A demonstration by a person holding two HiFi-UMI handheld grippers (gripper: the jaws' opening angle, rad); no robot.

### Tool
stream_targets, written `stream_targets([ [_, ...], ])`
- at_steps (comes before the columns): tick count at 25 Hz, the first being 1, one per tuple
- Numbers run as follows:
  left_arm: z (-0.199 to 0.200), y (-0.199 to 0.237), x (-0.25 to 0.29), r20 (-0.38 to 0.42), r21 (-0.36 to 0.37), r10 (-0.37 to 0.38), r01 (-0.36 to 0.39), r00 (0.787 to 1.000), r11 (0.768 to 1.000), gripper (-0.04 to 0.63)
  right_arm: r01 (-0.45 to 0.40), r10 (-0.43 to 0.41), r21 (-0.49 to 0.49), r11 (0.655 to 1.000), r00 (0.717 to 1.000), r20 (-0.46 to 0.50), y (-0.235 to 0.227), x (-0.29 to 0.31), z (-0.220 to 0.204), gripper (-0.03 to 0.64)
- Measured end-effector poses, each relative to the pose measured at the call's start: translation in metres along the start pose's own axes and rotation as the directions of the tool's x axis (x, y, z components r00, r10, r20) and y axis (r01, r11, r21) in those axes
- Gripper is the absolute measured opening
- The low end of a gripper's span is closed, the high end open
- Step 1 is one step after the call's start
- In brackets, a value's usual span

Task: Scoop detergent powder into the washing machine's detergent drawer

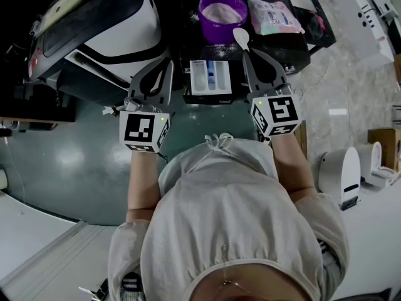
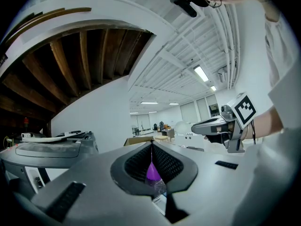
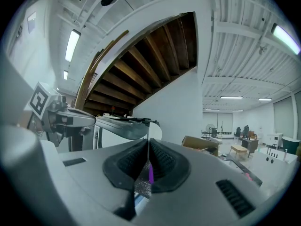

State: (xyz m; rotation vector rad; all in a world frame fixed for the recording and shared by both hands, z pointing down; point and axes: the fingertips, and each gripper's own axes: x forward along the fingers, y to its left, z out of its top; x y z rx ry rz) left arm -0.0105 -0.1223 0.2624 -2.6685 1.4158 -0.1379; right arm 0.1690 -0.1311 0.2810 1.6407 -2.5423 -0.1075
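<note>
The open detergent drawer (image 1: 210, 77) sticks out toward me between the two grippers, with white and blue compartments. Behind it stands a purple tub (image 1: 222, 10) of pale powder. My right gripper (image 1: 247, 54) (image 3: 148, 140) is to the drawer's right and shut on a white spoon (image 1: 241, 38) (image 3: 154, 132), whose bowl sits over the tub's near rim. I cannot tell whether the bowl holds powder. My left gripper (image 1: 167, 64) (image 2: 151, 145) hovers left of the drawer, shut with nothing in it. The left gripper view shows the right gripper (image 2: 214, 125) and the spoon bowl (image 2: 181, 127).
The washing machine (image 1: 94, 33) lies at the upper left. A detergent bag (image 1: 273, 15) rests right of the tub on a black stand (image 1: 294, 49). On the tiled floor at right stand a white appliance (image 1: 341, 174) and a cardboard box (image 1: 382, 140).
</note>
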Motion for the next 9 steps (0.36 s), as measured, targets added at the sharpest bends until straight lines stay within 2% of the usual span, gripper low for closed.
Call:
stream_targets([
  [9,-0.0033,-0.0017,0.0068,-0.008,-0.002,-0.003,0.003,1.000,1.000,0.021,0.006,-0.006,-0.008,1.000,1.000,0.007,-0.0021,0.0013,-0.0018,0.011],
])
